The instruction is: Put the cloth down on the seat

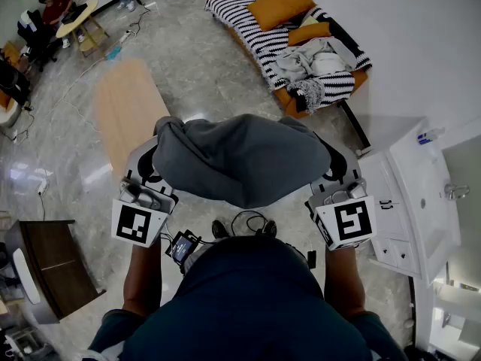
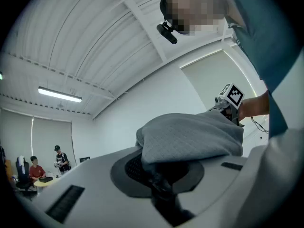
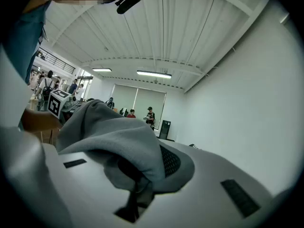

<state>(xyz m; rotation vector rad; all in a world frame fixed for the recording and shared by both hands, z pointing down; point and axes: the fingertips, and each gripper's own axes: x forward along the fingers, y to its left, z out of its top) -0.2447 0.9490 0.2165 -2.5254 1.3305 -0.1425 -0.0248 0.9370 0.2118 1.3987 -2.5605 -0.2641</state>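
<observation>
Now | your left claw (image 2: 156,174) clamps the cloth (image 1: 244,160) | your right claw (image 3: 137,186) clamps its other end | couch (image 1: 233,13) sits far right

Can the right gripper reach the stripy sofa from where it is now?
Probably not yet. The right gripper is shut on the grey cloth close to the person's body, and a stretch of floor lies between it and the stripy sofa. Walking closer should fix that.
</observation>
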